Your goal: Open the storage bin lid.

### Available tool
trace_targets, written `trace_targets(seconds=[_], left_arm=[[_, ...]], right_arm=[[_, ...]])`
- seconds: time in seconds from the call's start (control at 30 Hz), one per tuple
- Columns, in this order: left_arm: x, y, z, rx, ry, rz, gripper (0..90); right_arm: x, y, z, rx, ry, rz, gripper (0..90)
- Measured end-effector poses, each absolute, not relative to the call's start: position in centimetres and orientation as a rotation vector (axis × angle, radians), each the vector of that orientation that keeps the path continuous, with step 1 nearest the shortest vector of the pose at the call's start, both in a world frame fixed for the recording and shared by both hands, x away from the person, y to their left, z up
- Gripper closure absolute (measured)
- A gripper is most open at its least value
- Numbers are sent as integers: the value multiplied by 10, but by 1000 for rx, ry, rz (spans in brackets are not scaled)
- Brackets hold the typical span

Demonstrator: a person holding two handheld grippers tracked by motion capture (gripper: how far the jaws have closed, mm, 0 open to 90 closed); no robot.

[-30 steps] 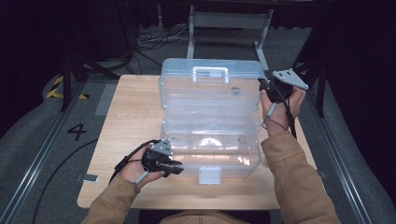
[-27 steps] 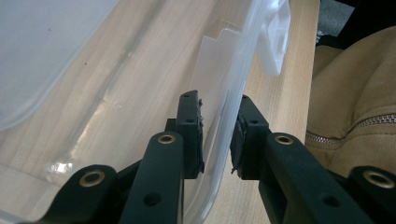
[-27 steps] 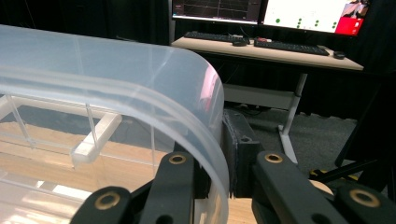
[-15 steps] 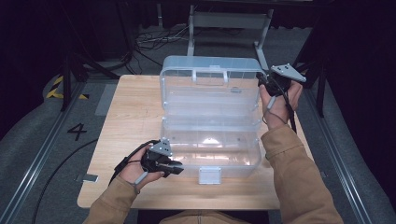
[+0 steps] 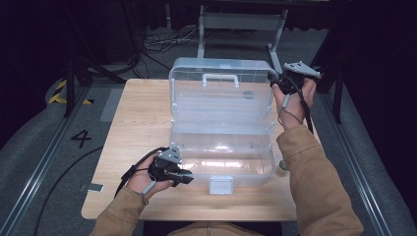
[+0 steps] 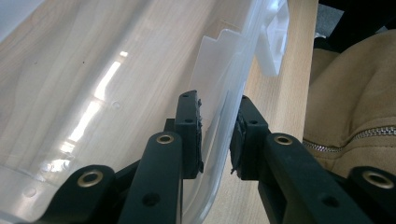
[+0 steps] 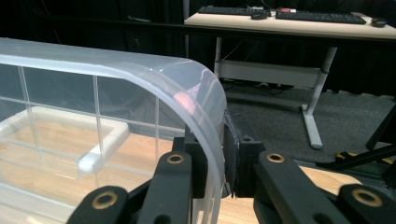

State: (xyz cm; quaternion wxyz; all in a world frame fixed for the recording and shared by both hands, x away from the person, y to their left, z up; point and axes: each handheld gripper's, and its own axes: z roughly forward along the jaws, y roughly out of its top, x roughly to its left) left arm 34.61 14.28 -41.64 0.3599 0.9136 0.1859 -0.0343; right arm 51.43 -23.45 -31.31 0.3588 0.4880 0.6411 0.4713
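With the left hand-held gripper (image 5: 184,179) pinching the clear plastic storage box's (image 5: 221,152) near wall, the right hand-held gripper (image 5: 272,78), clamped on the upright lid's (image 5: 221,93) far-right corner, should have swung it steadily.

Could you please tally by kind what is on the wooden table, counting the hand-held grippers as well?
Clear plastic storage box with hinged lid: 1
Black two-jaw grippers: 2, the left gripper and the right gripper
Total: 3

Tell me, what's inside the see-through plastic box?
Nothing that I can see. The clear plastic box stands open, and through its bottom only the wooden table shows. Its lid stands raised with a white handle. Glare hides small spots of the floor.
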Motion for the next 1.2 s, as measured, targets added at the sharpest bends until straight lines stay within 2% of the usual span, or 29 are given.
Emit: trace_targets(seconds=[1.2], left_arm=[[348,142,-416,2360,489,-107,756]], right_arm=[[550,-236,-333,1283,1665,1226,813]])
